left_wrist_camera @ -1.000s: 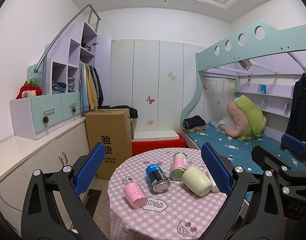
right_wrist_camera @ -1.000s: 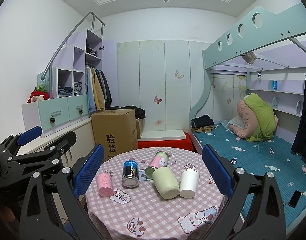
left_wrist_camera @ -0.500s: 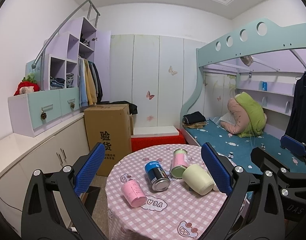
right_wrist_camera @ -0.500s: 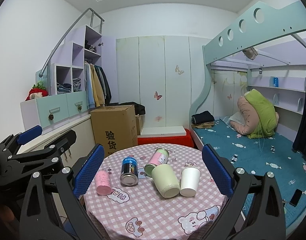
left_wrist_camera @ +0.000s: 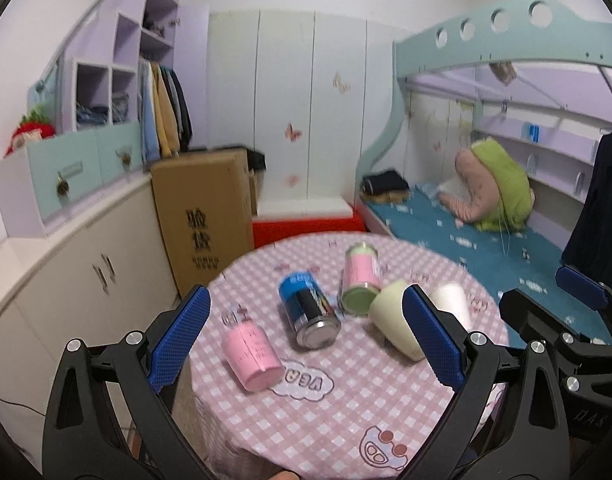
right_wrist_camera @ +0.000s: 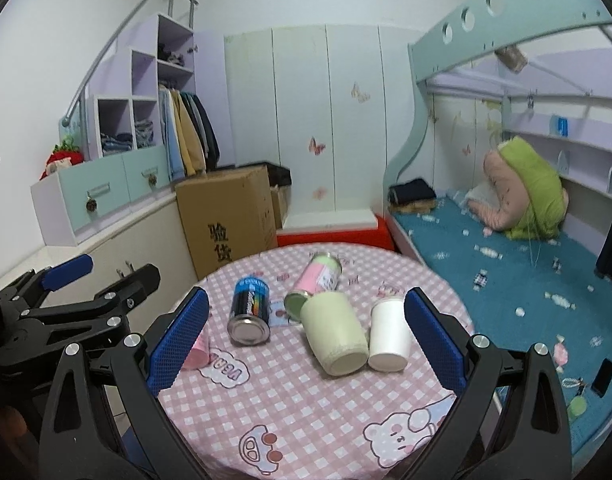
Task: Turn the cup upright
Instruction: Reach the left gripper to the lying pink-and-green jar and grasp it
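Right wrist view first: the right gripper (right_wrist_camera: pixel 306 332) hangs over the near edge of the round table (right_wrist_camera: pixel 306 420), jaws spread wide, nothing between them. Straight ahead lies the pale green cup (right_wrist_camera: pixel 333 332), tipped on its side with its base towards us, touching the white cup (right_wrist_camera: pixel 389 332) just to its right, which looks to be standing mouth-down. Behind them, a blue can (right_wrist_camera: pixel 250 312) and a pink-and-green can (right_wrist_camera: pixel 313 284) lie on their sides too.

Over to the left wrist view: the left gripper (left_wrist_camera: pixel 306 340) is also wide open and empty, held short of the table. A small pink cup (left_wrist_camera: pixel 250 352) lies on its side close in front of it, well apart from the green cup (left_wrist_camera: pixel 393 324), which is partly hidden behind the right-hand finger.

So where does the job stand? Nothing flipped yet, by my reading. No cup is held, none stands mouth-up, neither gripper touches anything. Which cup is meant, I can't say. All still to come: reach, grasp, turn, set down.
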A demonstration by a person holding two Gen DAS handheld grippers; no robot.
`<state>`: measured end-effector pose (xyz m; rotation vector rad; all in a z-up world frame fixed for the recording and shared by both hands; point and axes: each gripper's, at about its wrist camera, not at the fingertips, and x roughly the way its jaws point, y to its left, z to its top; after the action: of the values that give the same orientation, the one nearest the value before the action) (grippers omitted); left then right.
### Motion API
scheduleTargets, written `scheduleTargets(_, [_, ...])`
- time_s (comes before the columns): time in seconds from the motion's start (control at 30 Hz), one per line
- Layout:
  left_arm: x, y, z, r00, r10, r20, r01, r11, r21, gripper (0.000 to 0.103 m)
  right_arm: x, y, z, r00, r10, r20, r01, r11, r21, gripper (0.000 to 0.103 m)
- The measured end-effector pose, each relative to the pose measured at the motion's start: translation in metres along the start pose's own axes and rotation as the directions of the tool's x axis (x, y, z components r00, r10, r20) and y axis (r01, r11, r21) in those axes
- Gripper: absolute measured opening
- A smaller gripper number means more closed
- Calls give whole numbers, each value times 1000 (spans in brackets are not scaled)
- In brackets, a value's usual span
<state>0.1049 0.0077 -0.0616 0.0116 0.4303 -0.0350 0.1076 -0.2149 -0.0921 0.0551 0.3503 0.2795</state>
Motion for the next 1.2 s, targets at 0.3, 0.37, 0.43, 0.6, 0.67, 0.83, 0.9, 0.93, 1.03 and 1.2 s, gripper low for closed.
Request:
scheduleTargets(0.3, [74,-11,0,982,-78,-171,70,996,-48,97,57,-31,-3,994,-10,-113,17,998,61,95])
scheduleTargets(0.37, [91,-17,3,977,-91,-192,83,995,-51,97,69,-42,-1,992,-24,-123,33,996,78,95])
scheduleTargets(0.43, [107,-23,7,971,-99,-218,91,995,-49,97,81,-52,1,991,-43,-128,55,994,90,95])
scheduleTargets(0.6, [162,-36,21,945,-136,-297,120,990,-71,97,114,-71,10,986,-89,-144,106,988,116,95])
scheduleTargets(0.67, [184,-42,25,927,-140,-347,122,990,-73,97,129,-81,15,983,-105,-151,125,984,130,95])
scheduleTargets(0.83, [241,-59,37,883,-180,-433,156,984,-89,97,164,-107,21,974,-141,-180,170,972,160,95])
scheduleTargets(0.9, [262,-64,39,860,-192,-472,168,981,-93,97,180,-117,21,971,-137,-194,173,968,182,95])
scheduleTargets(0.93, [272,-66,39,852,-194,-487,171,981,-90,97,184,-119,20,970,-137,-201,175,967,186,95])
scheduleTargets(1.03, [297,-70,35,829,-146,-539,139,989,-54,97,203,-131,19,965,-133,-226,182,960,212,95])
scheduleTargets(1.2, [334,-69,26,800,-91,-593,100,995,-18,97,224,-138,16,959,-119,-259,181,955,234,95])
